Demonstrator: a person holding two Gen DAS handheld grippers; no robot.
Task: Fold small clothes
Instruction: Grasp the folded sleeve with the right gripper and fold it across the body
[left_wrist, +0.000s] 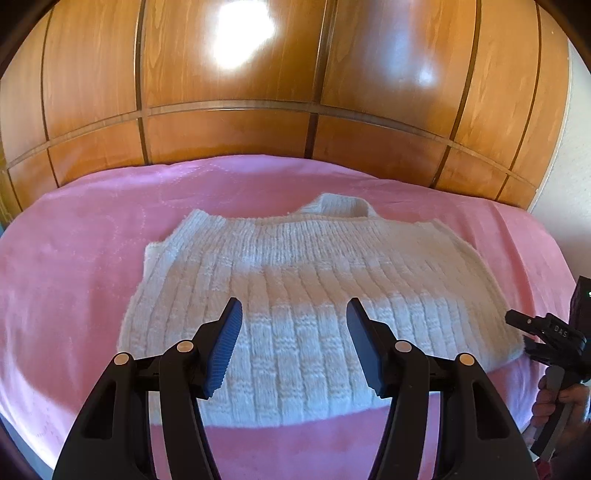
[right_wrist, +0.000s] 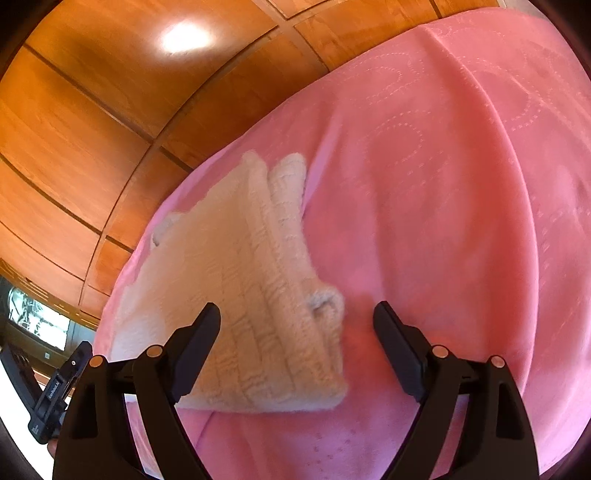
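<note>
A white ribbed knit sweater (left_wrist: 314, 266) lies folded on the pink blanket (left_wrist: 74, 258), its collar towards the far side. My left gripper (left_wrist: 294, 310) hovers open over the sweater's near half, with nothing between its blue-padded fingers. In the right wrist view the sweater (right_wrist: 240, 258) shows a folded edge with a small rolled cuff at its right side. My right gripper (right_wrist: 297, 310) stands open above that near right corner, touching nothing. At the right edge of the left wrist view the right gripper (left_wrist: 524, 332) appears beside the sweater, held by a hand (left_wrist: 561, 402).
The pink blanket (right_wrist: 443, 184) covers a bed and stretches wide to the sweater's right. A glossy wooden wardrobe (left_wrist: 258, 74) stands right behind the bed. The left gripper (right_wrist: 79, 356) shows at the lower left of the right wrist view.
</note>
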